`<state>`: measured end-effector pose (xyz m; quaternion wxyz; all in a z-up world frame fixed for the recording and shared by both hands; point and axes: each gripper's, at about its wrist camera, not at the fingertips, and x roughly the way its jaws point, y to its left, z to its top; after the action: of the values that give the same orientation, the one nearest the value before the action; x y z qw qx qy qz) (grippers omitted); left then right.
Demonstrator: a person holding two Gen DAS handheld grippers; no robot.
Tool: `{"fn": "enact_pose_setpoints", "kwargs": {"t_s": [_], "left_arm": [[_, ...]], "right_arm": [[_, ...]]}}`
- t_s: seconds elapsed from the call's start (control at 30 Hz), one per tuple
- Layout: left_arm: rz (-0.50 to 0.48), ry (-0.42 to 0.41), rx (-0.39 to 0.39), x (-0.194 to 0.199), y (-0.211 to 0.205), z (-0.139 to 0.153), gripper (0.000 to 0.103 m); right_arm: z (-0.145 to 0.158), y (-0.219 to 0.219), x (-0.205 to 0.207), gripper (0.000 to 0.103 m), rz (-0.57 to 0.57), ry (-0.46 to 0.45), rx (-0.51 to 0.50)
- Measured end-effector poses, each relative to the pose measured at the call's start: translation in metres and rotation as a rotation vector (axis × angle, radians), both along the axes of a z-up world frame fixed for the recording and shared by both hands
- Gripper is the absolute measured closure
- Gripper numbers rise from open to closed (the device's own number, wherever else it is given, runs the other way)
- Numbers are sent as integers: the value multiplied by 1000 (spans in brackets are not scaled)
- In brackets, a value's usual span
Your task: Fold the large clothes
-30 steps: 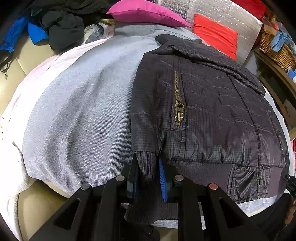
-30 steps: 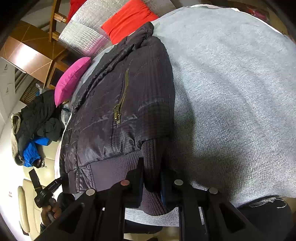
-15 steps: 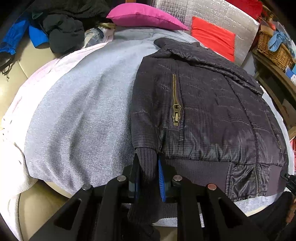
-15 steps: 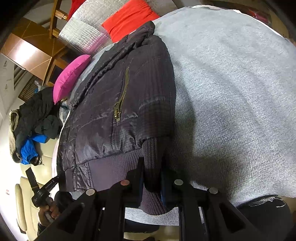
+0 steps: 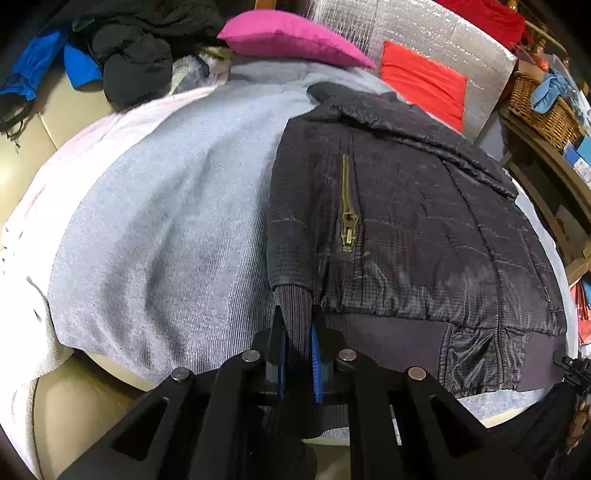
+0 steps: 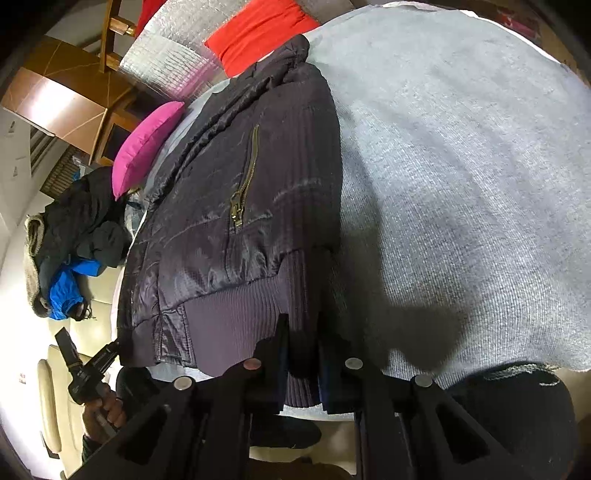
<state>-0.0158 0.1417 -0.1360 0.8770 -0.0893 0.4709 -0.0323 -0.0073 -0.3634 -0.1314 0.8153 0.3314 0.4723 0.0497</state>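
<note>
Left hand-held gripper (image 5: 298, 332) closing, right hand-held gripper (image 6: 303, 339) clamped, both angled downward.

Pink cushion (image 5: 291, 38) up at the back, red cushion (image 5: 424, 83) just beside it against a silvery quilted panel (image 5: 417, 33). Heap of dark clothes (image 5: 133, 62) with something blue (image 5: 79, 64) on the cream sofa (image 5: 66, 110) — wicker basket (image 5: 543, 110) off to the right. Grey knit blanket (image 5: 166, 221) spread underneath — wooden furniture (image 6: 70, 96) behind.
</note>
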Motion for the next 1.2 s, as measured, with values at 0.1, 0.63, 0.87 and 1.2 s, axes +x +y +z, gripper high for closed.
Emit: {"fn": "enact_pose_setpoints", "kwargs": {"t_s": [0.1, 0.63, 0.87, 1.2], "left_arm": [[9, 18, -27, 3, 3, -2, 87], [-20, 57, -37, 19, -12, -11, 57], [-10, 57, -52, 20, -7, -11, 92], [-26, 37, -109, 2, 11, 2, 95]], "right_arm": [[-1, -7, 0, 85, -21, -18, 66], [3, 5, 25, 81, 2, -21, -31], [4, 8, 24, 89, 19, -4, -61], [12, 9, 6, 93, 28, 13, -64]]}}
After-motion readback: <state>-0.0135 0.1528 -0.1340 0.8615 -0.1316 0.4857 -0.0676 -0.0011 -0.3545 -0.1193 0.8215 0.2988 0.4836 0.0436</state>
